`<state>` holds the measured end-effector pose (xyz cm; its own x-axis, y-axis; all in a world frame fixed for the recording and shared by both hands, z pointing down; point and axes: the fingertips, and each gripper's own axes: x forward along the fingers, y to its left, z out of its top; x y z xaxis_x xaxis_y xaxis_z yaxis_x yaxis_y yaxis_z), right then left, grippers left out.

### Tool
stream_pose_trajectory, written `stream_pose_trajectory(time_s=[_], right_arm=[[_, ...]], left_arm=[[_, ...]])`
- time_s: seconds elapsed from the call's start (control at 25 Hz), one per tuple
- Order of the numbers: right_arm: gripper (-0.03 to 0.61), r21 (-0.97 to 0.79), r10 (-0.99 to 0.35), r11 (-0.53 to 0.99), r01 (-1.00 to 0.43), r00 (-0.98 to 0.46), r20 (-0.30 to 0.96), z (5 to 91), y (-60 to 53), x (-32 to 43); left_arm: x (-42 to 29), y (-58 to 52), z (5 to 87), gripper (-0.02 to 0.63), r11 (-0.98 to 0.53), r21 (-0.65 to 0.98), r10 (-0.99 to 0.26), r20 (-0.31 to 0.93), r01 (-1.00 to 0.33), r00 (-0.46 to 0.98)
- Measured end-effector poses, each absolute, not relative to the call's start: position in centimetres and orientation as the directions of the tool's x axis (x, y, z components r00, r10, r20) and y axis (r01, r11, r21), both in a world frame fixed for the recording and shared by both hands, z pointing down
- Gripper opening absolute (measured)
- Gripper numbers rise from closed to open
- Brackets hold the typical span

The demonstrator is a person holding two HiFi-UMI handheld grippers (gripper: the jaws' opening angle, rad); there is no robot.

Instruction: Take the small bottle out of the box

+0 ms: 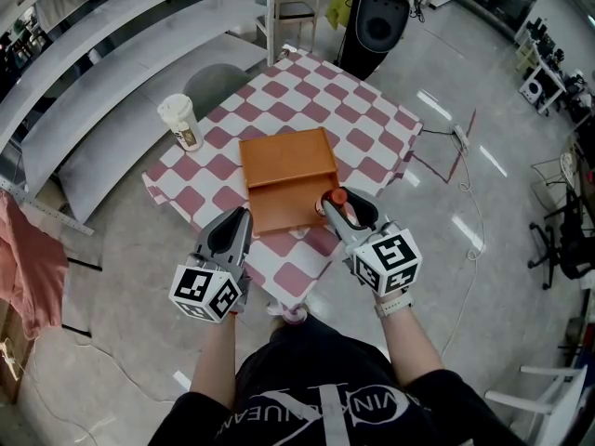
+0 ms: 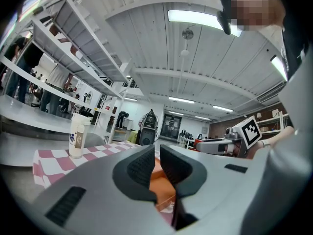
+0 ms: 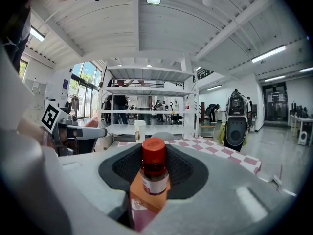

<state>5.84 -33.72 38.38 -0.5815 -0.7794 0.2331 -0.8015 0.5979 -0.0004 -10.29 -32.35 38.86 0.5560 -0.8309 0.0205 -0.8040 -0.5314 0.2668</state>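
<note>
An orange-brown wooden box (image 1: 286,170) lies in the middle of the checkered table (image 1: 372,124). My right gripper (image 1: 342,208) is at the box's near right corner, shut on a small bottle (image 1: 338,196) with a red cap. In the right gripper view the small bottle (image 3: 154,175) stands upright between the dark pads of the right gripper (image 3: 154,153), with the box (image 3: 142,202) below it. My left gripper (image 1: 234,223) hovers at the table's near left edge, beside the box. In its own view the left gripper (image 2: 157,148) has its jaws together with nothing between them.
A white paper cup (image 1: 181,122) stands at the table's left corner; the cup (image 2: 77,136) also shows in the left gripper view. A black speaker (image 1: 376,21) stands beyond the table, white shelving (image 1: 112,35) to the left, and a cable (image 1: 460,170) lies on the floor to the right.
</note>
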Motion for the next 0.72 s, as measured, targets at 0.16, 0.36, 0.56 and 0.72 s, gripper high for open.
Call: stream_pose_trajectory(time_s=[0.16,0.36,0.56,0.72], right_arm=[[0.144,0.000,-0.777,0.601,-0.799,-0.584,0.235,38.34,-33.62,5.93],[0.144,0.003,-0.778,0.602,-0.798,-0.585,0.229,38.00,-33.41,5.94],[0.144,0.009,-0.778,0.603,-0.797,-0.586,0.229,37.53,-33.34,6.05],[0.144,0.011,-0.778,0.604,-0.797,-0.586,0.228,37.58,-33.31,6.14]], left_arm=[[-10.19,-32.32,38.79,0.035,-0.531,0.265,-0.831,0.020,-0.805,0.555],[-10.14,-32.17,38.56,0.035,-0.532,0.265,-0.832,0.014,-0.804,0.555],[-10.35,-32.21,37.97,0.035,-0.530,0.259,-0.835,0.008,-0.807,0.551],[-10.76,-32.25,37.92,0.035,-0.523,0.256,-0.840,0.009,-0.813,0.543]])
